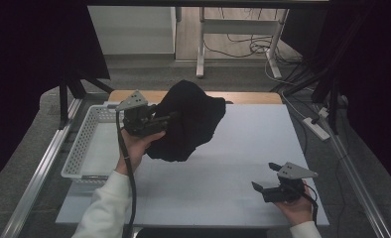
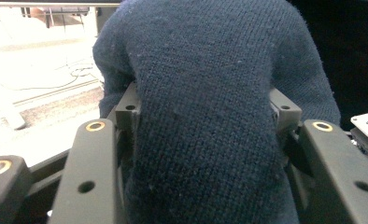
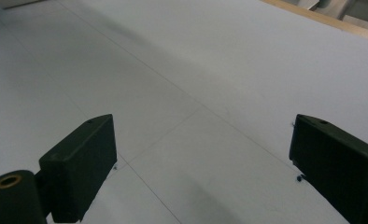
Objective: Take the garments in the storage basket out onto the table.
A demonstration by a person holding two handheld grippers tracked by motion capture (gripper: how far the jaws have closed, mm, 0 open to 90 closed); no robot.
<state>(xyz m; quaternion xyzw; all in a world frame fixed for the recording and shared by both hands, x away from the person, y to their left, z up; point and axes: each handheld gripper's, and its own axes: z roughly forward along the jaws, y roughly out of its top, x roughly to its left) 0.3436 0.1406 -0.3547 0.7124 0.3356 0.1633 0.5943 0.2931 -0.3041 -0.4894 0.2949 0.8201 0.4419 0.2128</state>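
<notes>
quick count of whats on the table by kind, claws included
dark blue knitted garment: 1, clamped in the left claw
white perforated basket: 1
claws: 2, the left one and the right claw, which is open with nothing between its jaws
total: 4

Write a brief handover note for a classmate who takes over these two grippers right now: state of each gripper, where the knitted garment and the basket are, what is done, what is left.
Left gripper: shut on the dark blue knitted garment, a thick bunch of knit between its jaws, held up above the table's far left part.
Right gripper: open, nothing between its jaws, low over the table's near right corner.
White perforated basket: at the table's left edge, nothing visible inside.
Done: garment gripped and lifted.
Left: probably carry it over the basket and let go; that aim is a guess from how things lie.
</notes>
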